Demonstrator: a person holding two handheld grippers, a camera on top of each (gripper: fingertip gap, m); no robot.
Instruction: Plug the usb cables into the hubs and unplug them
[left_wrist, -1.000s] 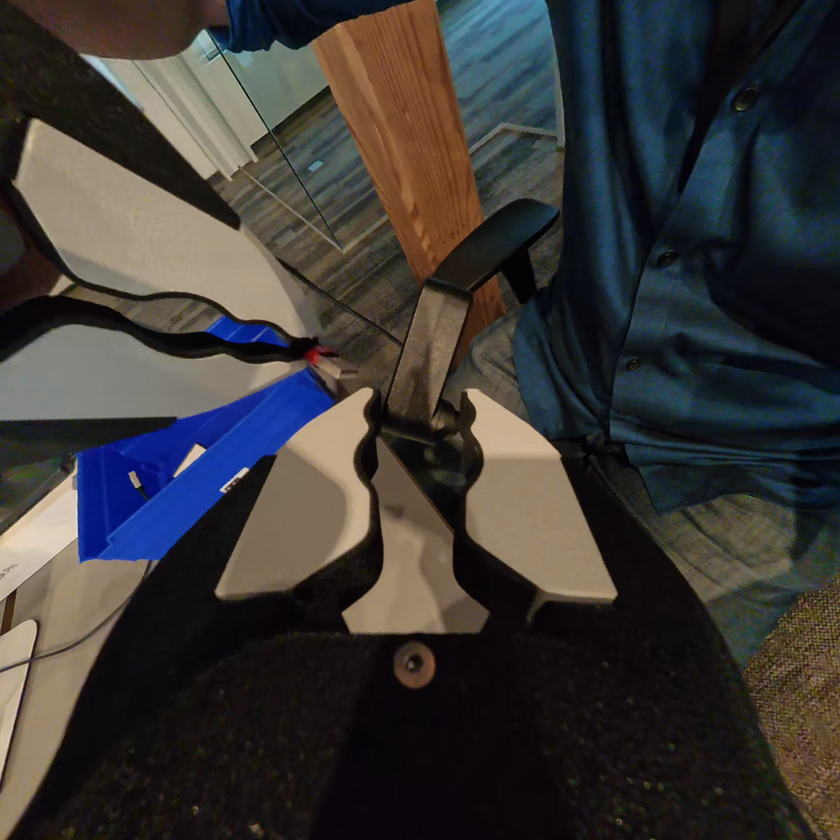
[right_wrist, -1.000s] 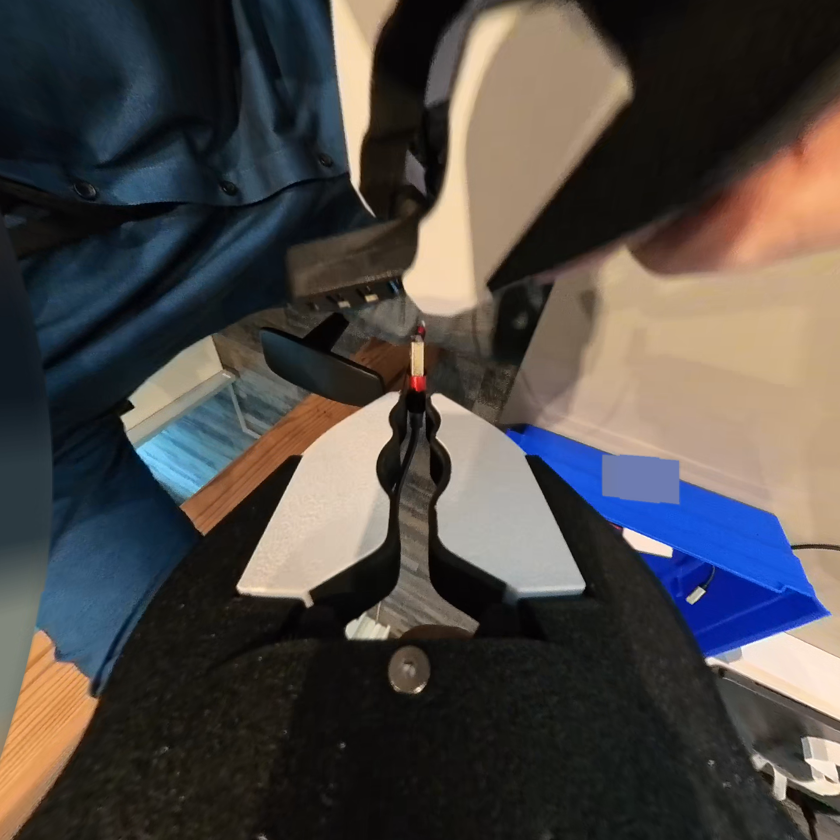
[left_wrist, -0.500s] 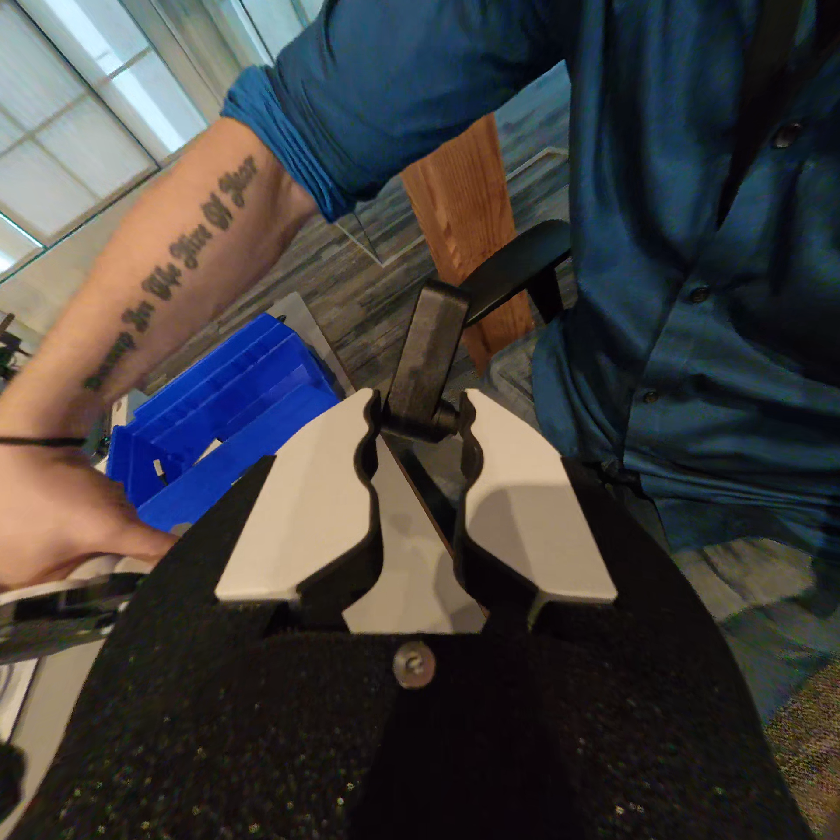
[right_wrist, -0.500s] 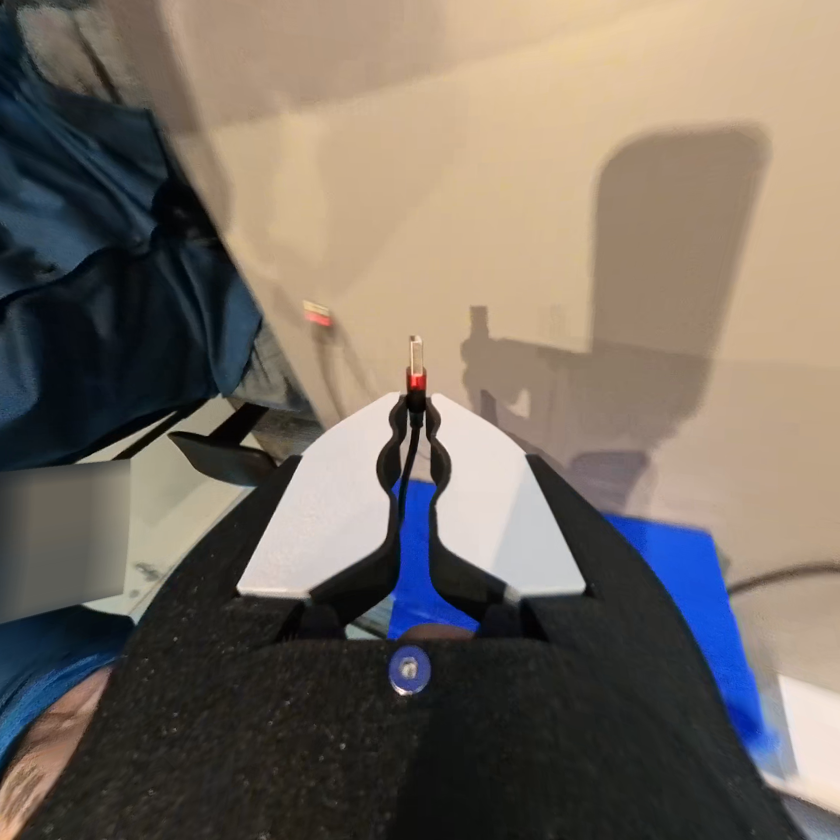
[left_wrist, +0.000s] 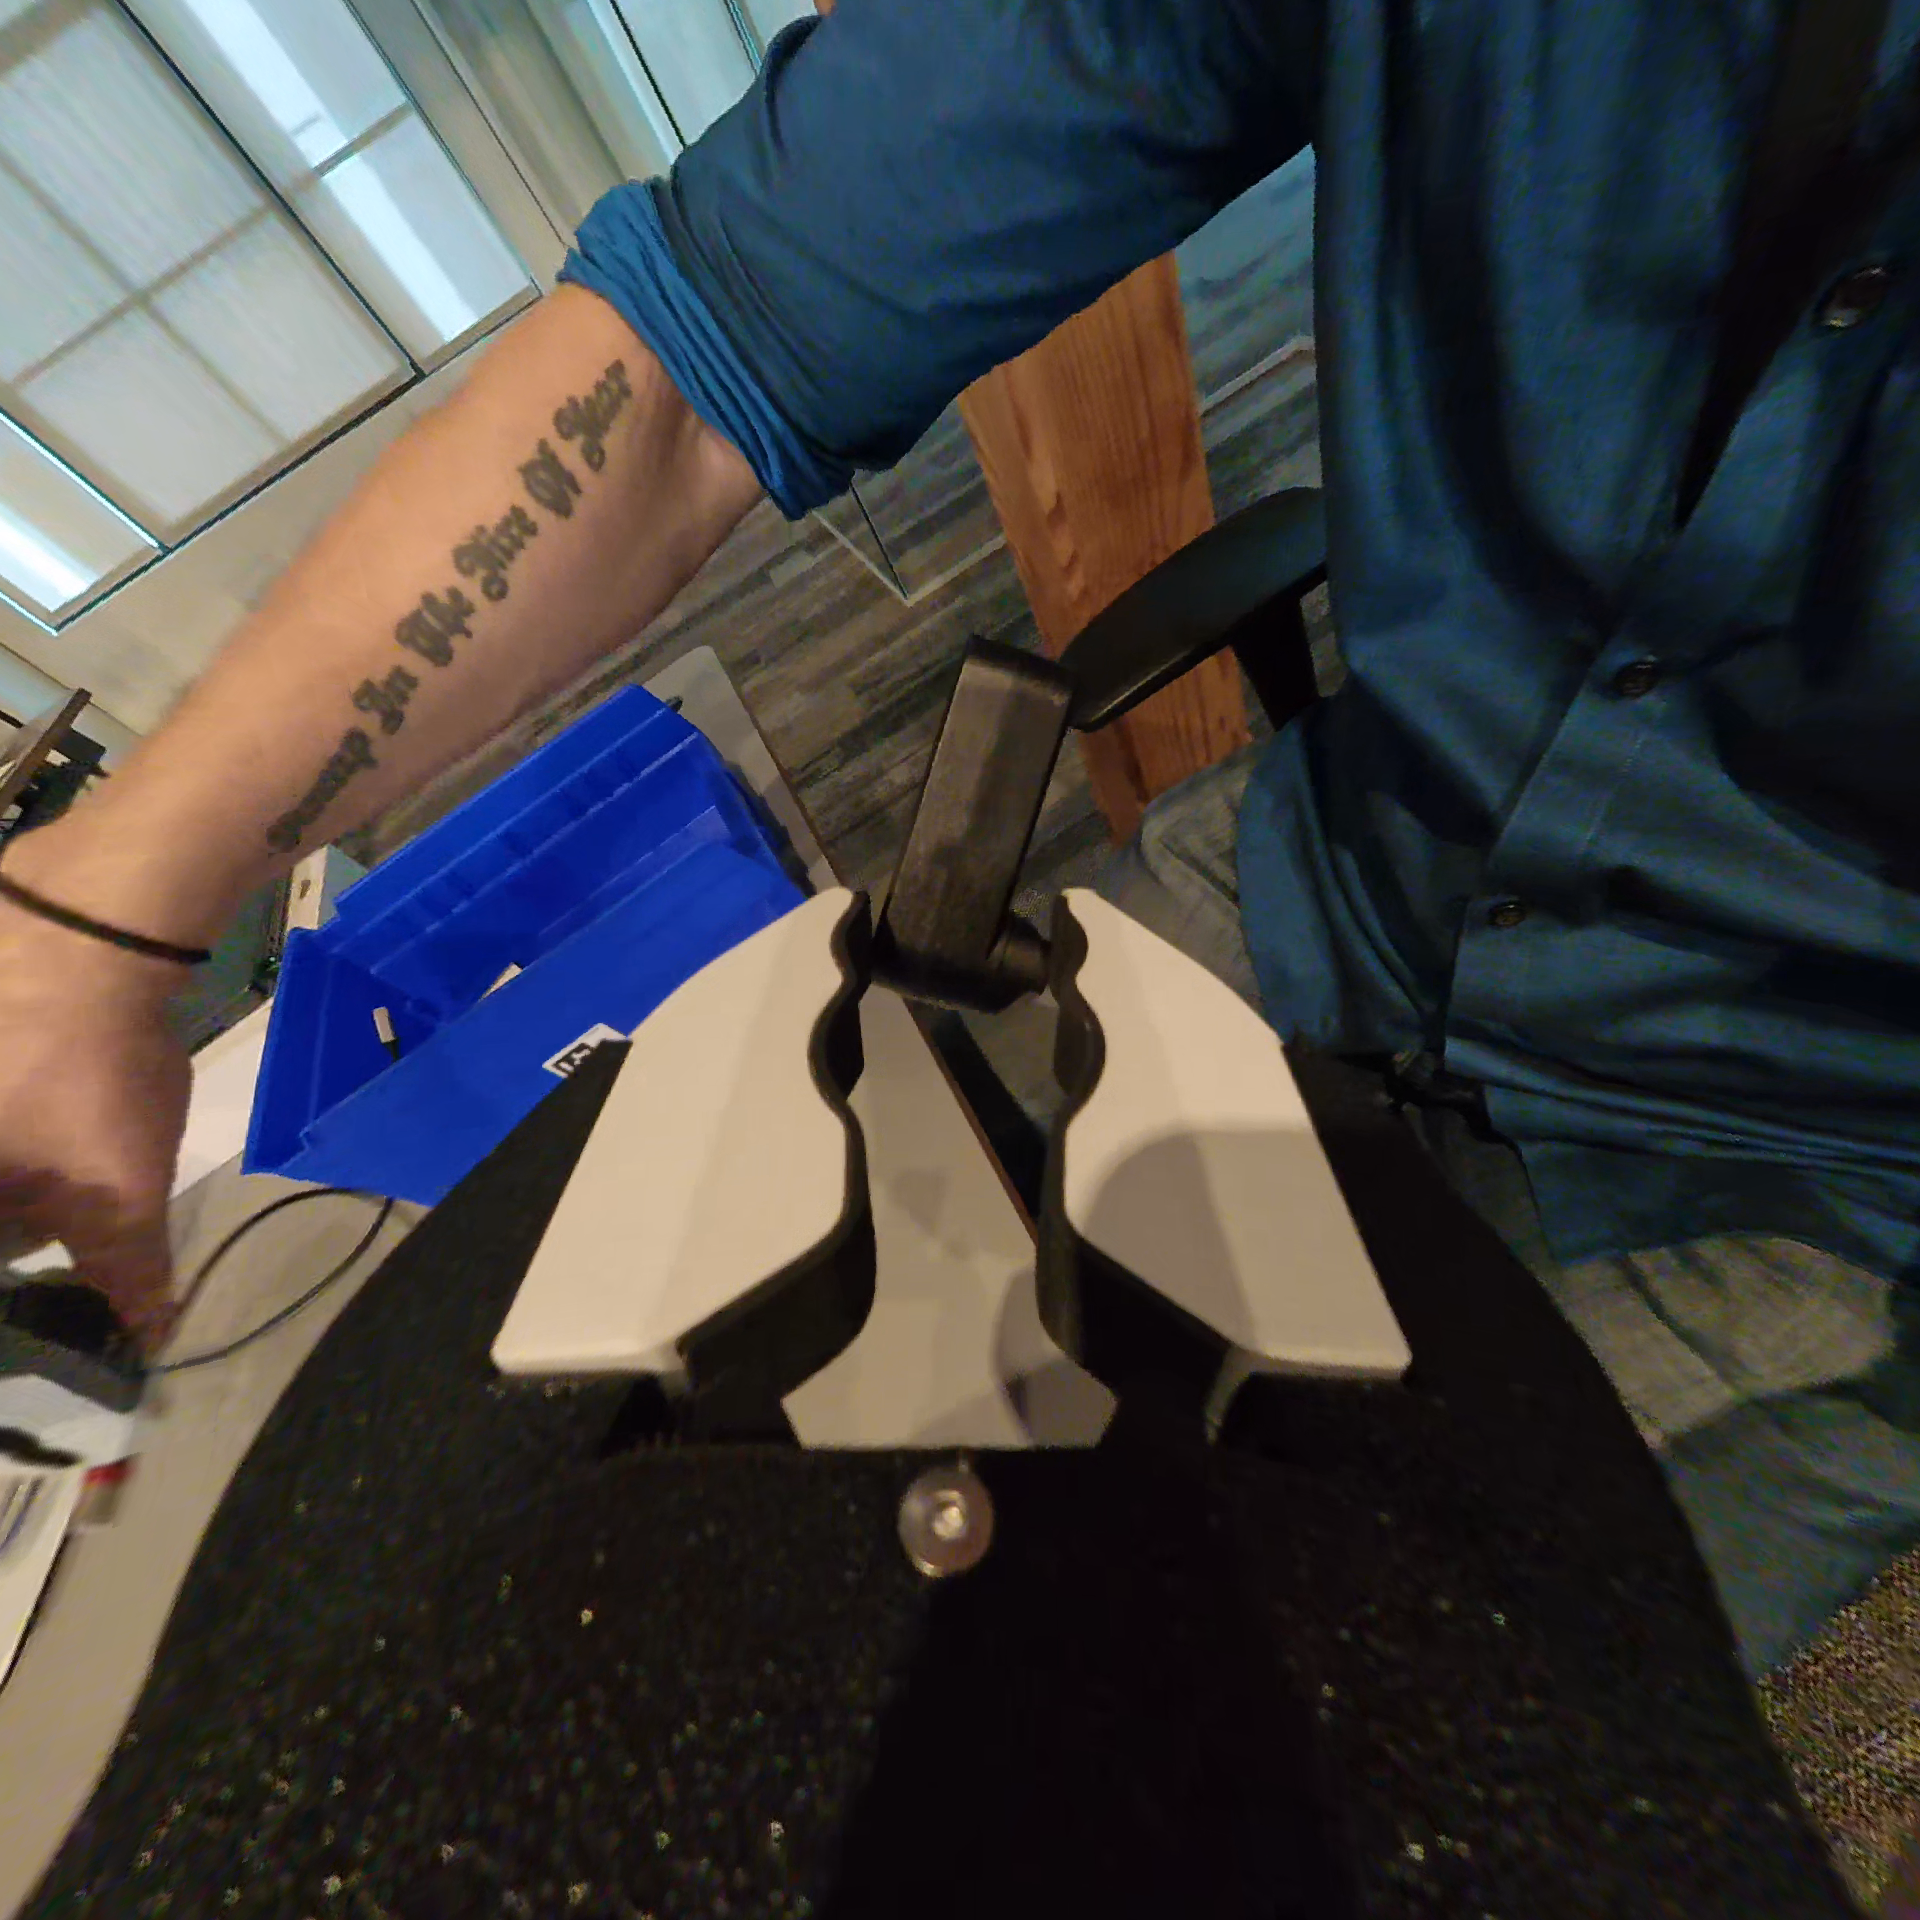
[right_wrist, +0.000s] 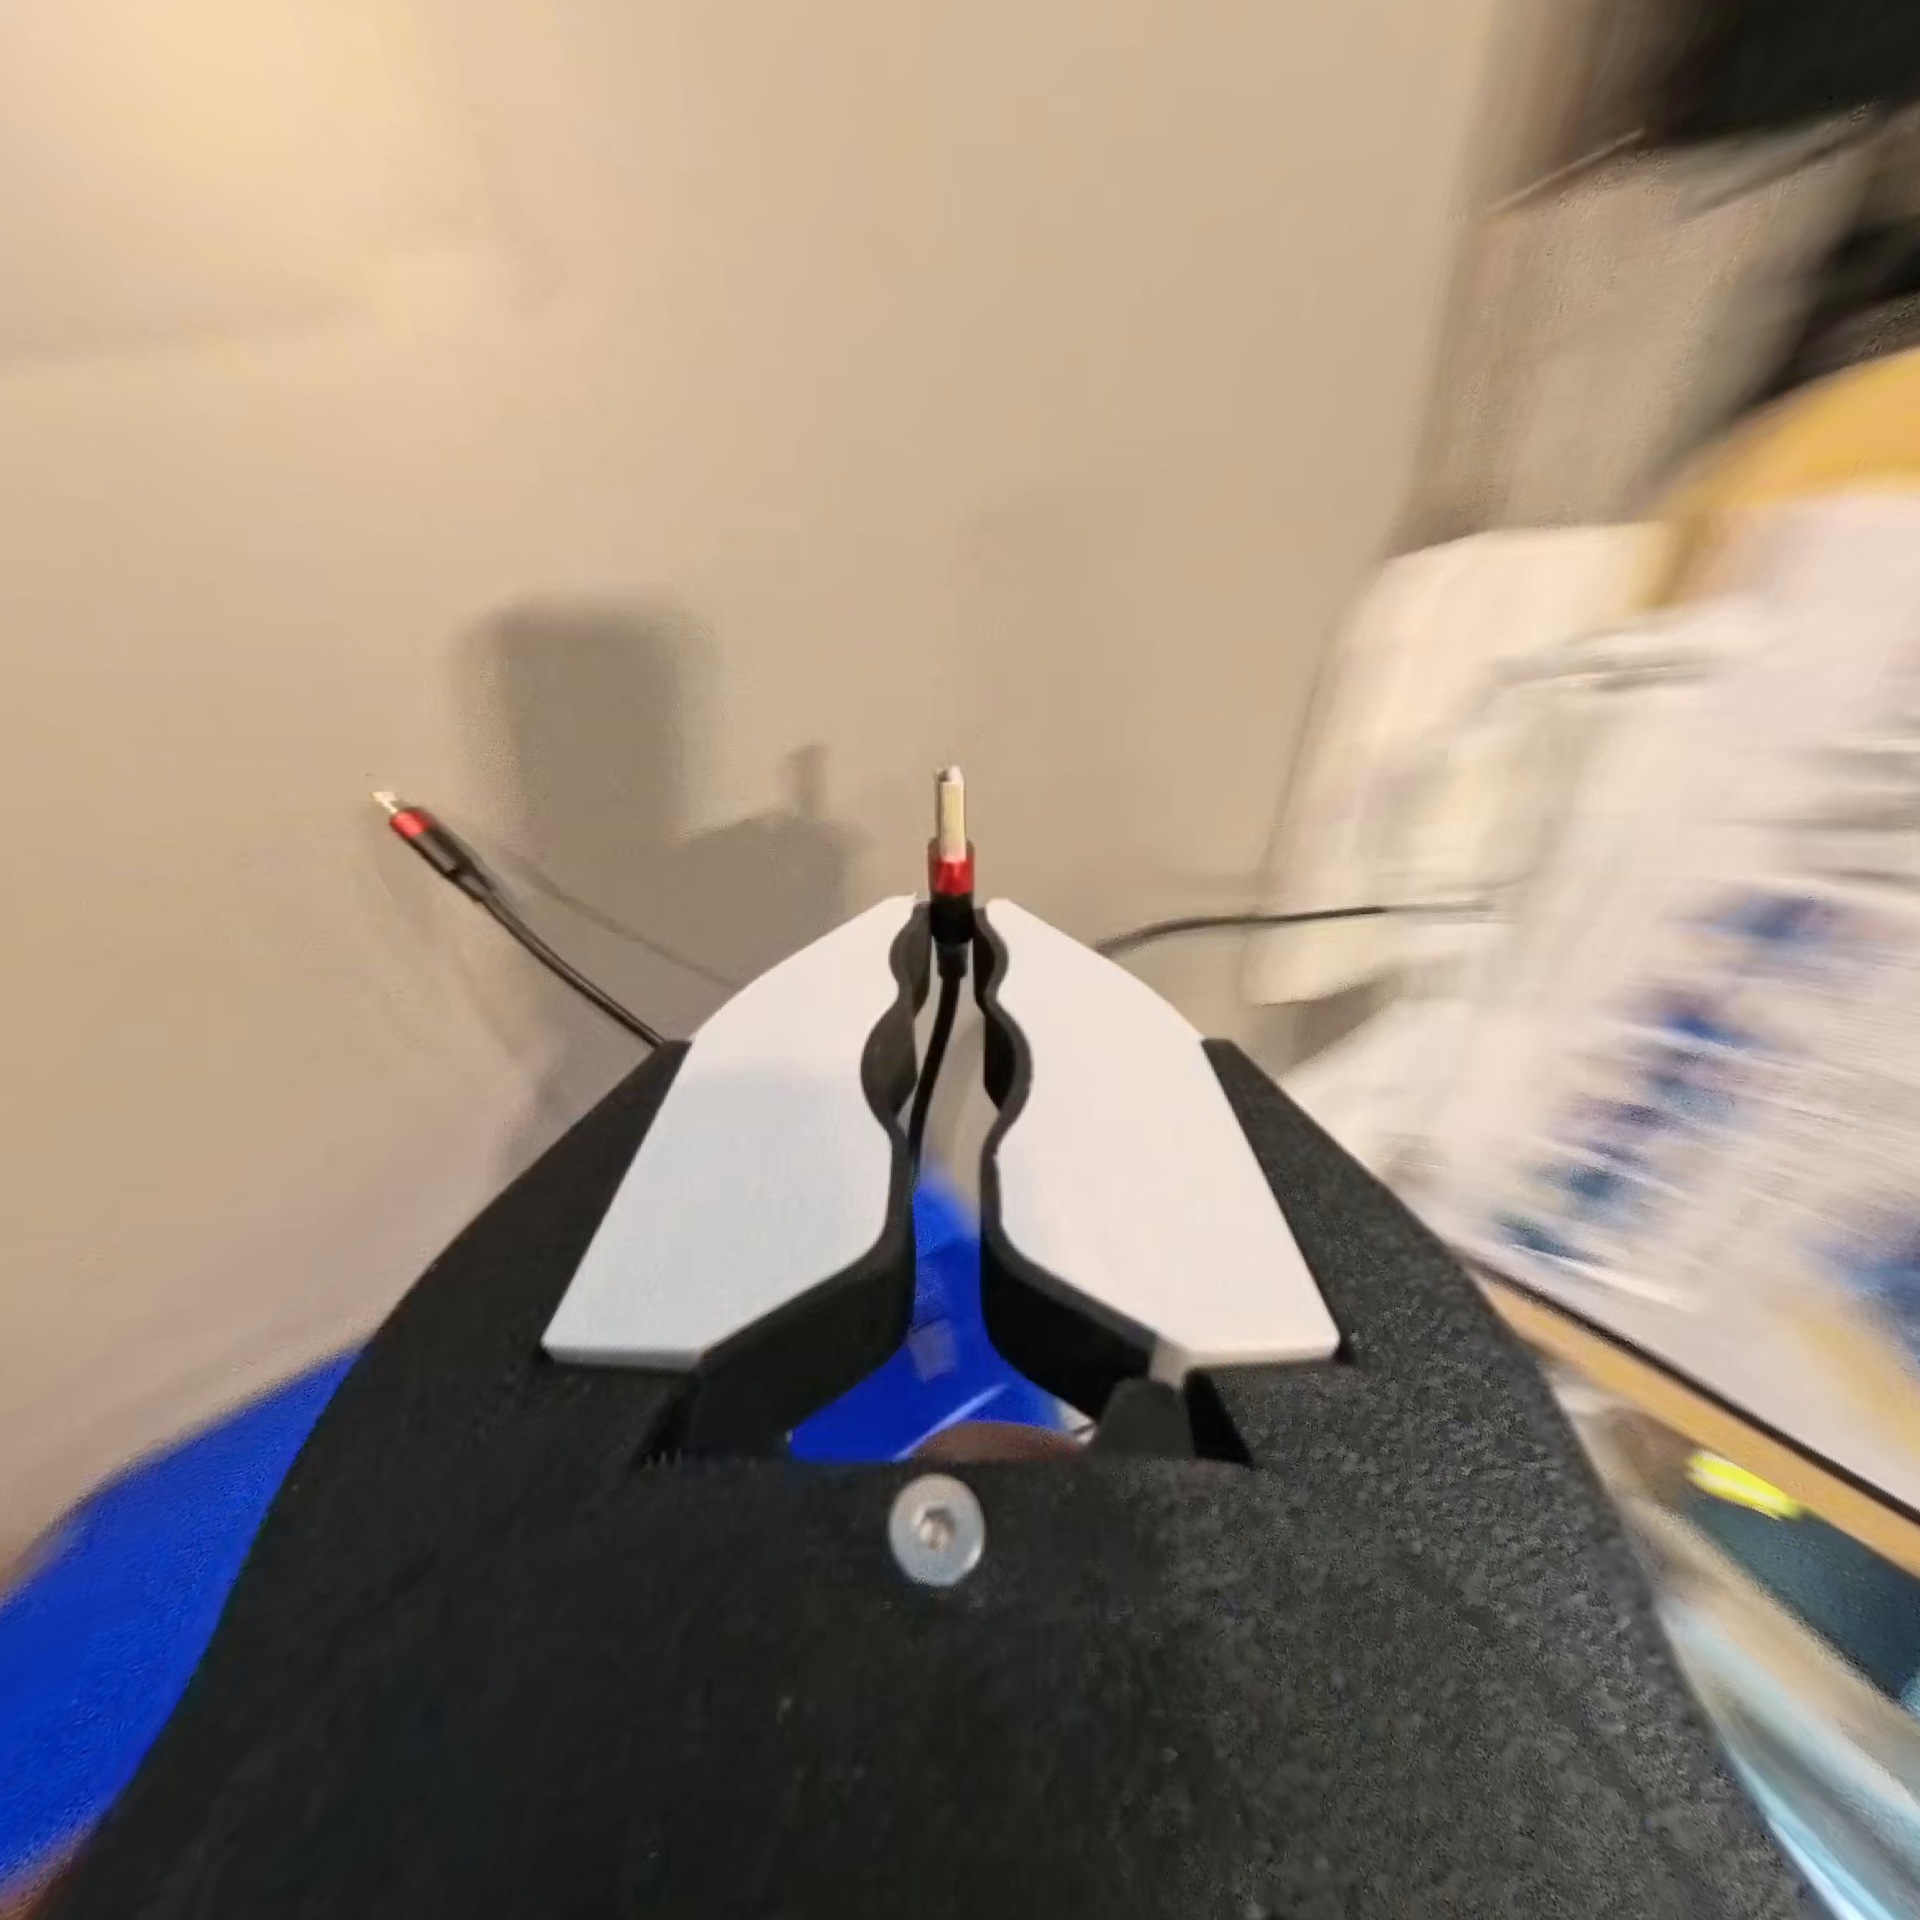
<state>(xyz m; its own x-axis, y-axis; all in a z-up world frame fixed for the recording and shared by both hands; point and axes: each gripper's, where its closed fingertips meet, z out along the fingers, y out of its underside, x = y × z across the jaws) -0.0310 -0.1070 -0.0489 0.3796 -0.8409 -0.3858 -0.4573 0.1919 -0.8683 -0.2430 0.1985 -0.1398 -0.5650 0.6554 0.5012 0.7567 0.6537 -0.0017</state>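
Note:
My left gripper (left_wrist: 956, 961) is shut on a black USB hub (left_wrist: 977, 810), which stands up out of the fingertips, tilted right, near the person's blue shirt. My right gripper (right_wrist: 951, 909) is shut on a black USB cable with a red collar; its silver plug (right_wrist: 949, 821) sticks out past the tips toward a beige wall. The cable's other end (right_wrist: 416, 831), also red-collared, hangs in the air to the left. The right gripper also shows at the left edge of the left wrist view (left_wrist: 62, 1382), held by a hand, with thin black cable (left_wrist: 291, 1278) trailing on the table.
A blue bin (left_wrist: 499, 997) with a small cable end inside sits on the white table (left_wrist: 260, 1382). It shows blurred under the right gripper (right_wrist: 125, 1538). A black chair armrest (left_wrist: 1184, 613) and a wooden post (left_wrist: 1101, 488) lie beyond the hub. Blurred boxes (right_wrist: 1621, 935) are at right.
The right gripper with the plug has swung away from the hub toward the table and wall. The person's forearm now crosses the left wrist view. The hub stays gripped.

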